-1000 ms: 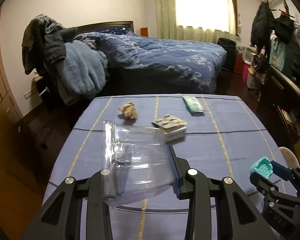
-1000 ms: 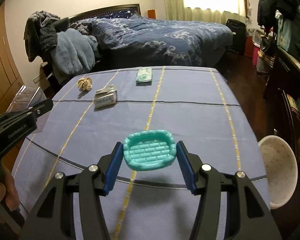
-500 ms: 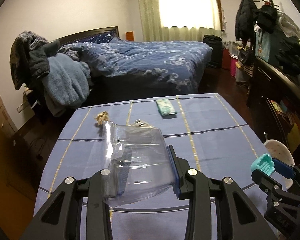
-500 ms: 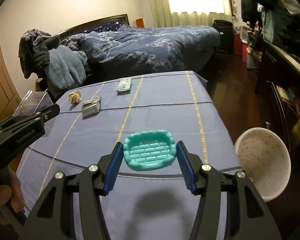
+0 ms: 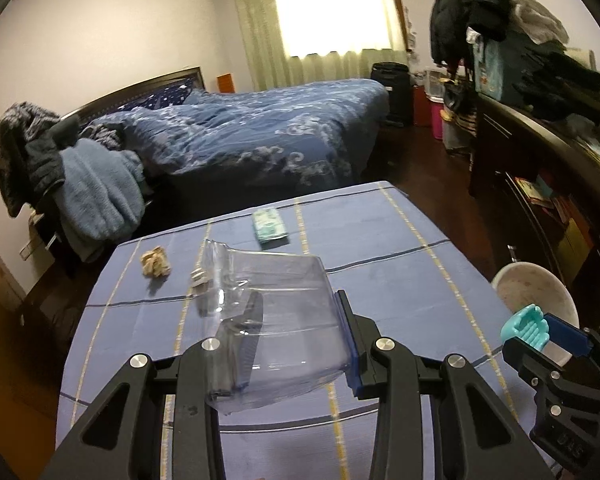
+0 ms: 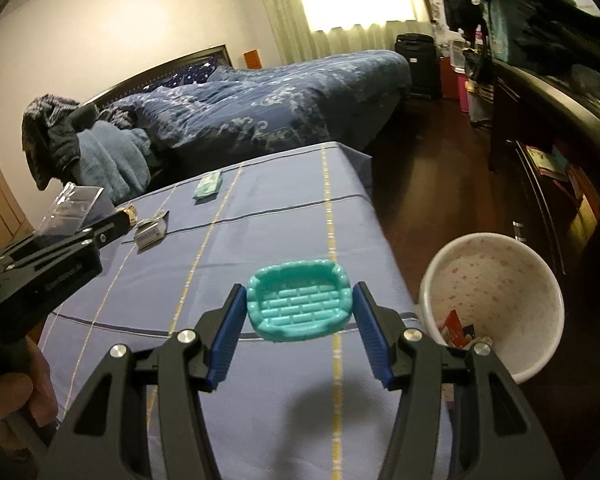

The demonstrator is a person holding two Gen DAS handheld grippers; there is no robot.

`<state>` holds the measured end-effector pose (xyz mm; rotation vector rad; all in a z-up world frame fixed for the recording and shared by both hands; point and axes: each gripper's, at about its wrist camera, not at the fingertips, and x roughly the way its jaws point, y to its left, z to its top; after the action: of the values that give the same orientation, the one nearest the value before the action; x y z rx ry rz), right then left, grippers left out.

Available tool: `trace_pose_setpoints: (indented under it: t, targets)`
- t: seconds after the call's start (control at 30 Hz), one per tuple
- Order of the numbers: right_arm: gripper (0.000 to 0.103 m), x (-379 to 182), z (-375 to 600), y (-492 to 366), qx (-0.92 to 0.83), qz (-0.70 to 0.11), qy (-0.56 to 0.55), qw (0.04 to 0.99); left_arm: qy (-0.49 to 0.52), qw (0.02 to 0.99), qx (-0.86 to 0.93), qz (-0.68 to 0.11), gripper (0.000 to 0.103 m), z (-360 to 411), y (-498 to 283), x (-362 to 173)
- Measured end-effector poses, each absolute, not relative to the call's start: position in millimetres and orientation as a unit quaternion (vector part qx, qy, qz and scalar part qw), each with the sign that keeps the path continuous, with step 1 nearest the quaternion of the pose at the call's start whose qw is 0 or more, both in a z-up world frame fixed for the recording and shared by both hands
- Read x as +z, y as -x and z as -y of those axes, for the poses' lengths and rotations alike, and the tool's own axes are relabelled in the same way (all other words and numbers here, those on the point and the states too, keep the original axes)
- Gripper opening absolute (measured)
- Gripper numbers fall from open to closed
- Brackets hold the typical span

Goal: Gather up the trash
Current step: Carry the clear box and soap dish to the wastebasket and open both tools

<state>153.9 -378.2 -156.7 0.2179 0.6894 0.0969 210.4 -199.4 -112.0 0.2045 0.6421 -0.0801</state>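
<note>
Risk lies mostly with the teal tray (image 6: 299, 301), which the right gripper (image 6: 299, 308) holds by its two short ends, pads pressed on the rim and nothing under it. It hangs above the tabletop (image 6: 260, 216) near the edge beside the bin (image 6: 492, 304), which stands on the floor just off that edge with a few scraps in its bottom. A release made too soon would probably land the tray on the cloth or on the floor between tabletop and bin; the tray looks light and broad, so it could also catch the bin's rim and tip out. The left gripper (image 5: 296, 340) is clamped on a clear bag (image 5: 268, 320), one finger inside the mouth and the other outside, and the bag's body sticks up ahead of it, away from the bin. That film looks slippery and limp: a quick swing could pull it from the pads, or fold the mouth shut. Farther from the bin, a crumpled wad (image 5: 155, 262), a small flat pack (image 6: 152, 232) partly hidden behind the bag, and a green packet (image 5: 270, 226) lie on the tabletop, not yet collected. The two grippers travel side by side and could knock each other.
</note>
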Motion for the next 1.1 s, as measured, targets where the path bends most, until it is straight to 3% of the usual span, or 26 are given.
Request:
trace_pose_setpoints:
  t: [1.1]
  targets:
    - [0.055, -202.2, 571.8, -129.0, -0.12, -0.319, -0.236, 0.91, -0.175, 0.912, -0.211, -0.304, 0.036, 402.9, -233.0, -132.0]
